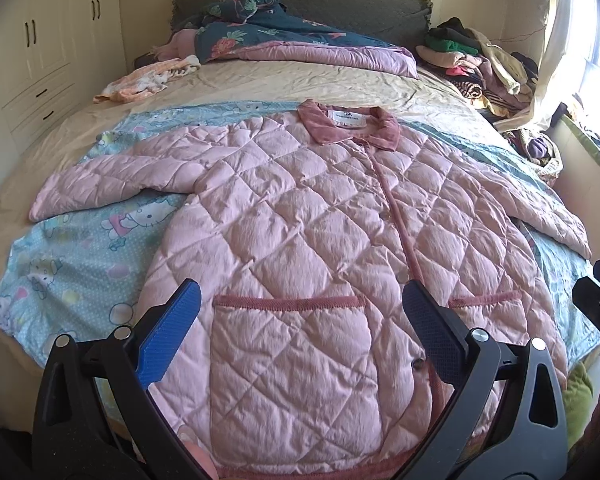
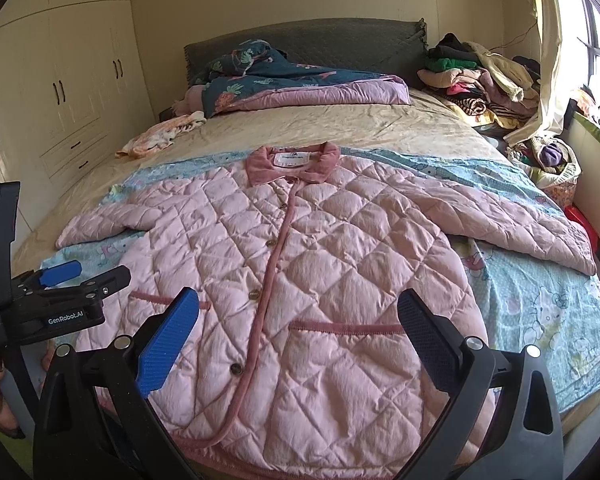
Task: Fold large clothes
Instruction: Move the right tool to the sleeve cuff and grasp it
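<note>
Here I am at the foot of the bed (image 1: pixel 228 80), both tools up over the pink quilted jacket (image 1: pixel 300 220), which lies flat and face up across the centre of both views, buttoned, collar (image 1: pixel 348 122) toward the headboard (image 1: pixel 340 4) and hem nearest me. My left gripper (image 1: pixel 300 304) is spread wide, its 2 blue pads (image 1: pixel 168 340) apart above the jacket's lower front, the left pocket's dark pink trim (image 1: pixel 284 303) showing between them; it holds nothing. My right gripper (image 2: pixel 298 312) is just as wide and just as empty, framing the button placket (image 2: pixel 272 256) and the other pocket. In the right wrist view the left tool sits at the lower left of the frame, and there I can read "GenRobot.AI" (image 2: pixel 65 319) in white on its black body; more white lettering below it is cut off by the edge. A white label (image 2: pixel 293 158) sits inside the collar, print too small to read. Both sleeves (image 1: pixel 112 180) spread out over a blue Hello Kitty sheet (image 1: pixel 76 248). In the upper right, a heap of clothes (image 1: pixel 476 64) piles up near the window; upper centre, a dark floral quilt (image 1: pixel 260 24); upper left, cream wardrobes (image 1: pixel 40 40).
</note>
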Tool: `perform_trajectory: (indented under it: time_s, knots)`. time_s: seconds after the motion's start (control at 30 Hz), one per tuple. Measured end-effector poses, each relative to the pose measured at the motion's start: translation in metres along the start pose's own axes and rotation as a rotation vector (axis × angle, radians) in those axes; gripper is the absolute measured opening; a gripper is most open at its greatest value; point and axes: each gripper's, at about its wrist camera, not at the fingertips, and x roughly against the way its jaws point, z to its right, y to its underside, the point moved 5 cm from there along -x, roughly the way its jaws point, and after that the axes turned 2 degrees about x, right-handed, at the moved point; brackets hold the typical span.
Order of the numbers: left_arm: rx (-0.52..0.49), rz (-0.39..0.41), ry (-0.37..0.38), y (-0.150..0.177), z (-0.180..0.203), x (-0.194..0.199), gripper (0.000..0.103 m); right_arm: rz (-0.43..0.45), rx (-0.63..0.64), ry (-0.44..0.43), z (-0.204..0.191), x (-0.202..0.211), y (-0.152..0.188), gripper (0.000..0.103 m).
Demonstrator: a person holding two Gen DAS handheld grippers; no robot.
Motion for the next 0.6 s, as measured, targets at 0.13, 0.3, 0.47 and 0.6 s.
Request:
perform_trajectory:
  time_s: [0.13,0.3,0.47,0.6]
  knots:
    - [-0.009,-0.005,0.009,-0.019,0.011,-0.013,0.095,-0.002,-0.037,0.017,0.017,-0.016,-0.018,0.099]
    - [-0.020,-0.010,0.006,-0.040,0.024,-0.031,0.095,-0.008,-0.072,0.057,0.041,-0.035,-0.034,0.099]
    - [-0.008,-0.025,0.019,-0.063,0.033,-0.056,0.095,-0.002,-0.151,0.105,0.078,-0.053,-0.047,0.099]
    - [-0.003,-0.036,0.026,-0.081,0.040,-0.076,0.095,-0.012,-0.212,0.141,0.111,-0.070,-0.053,0.099]
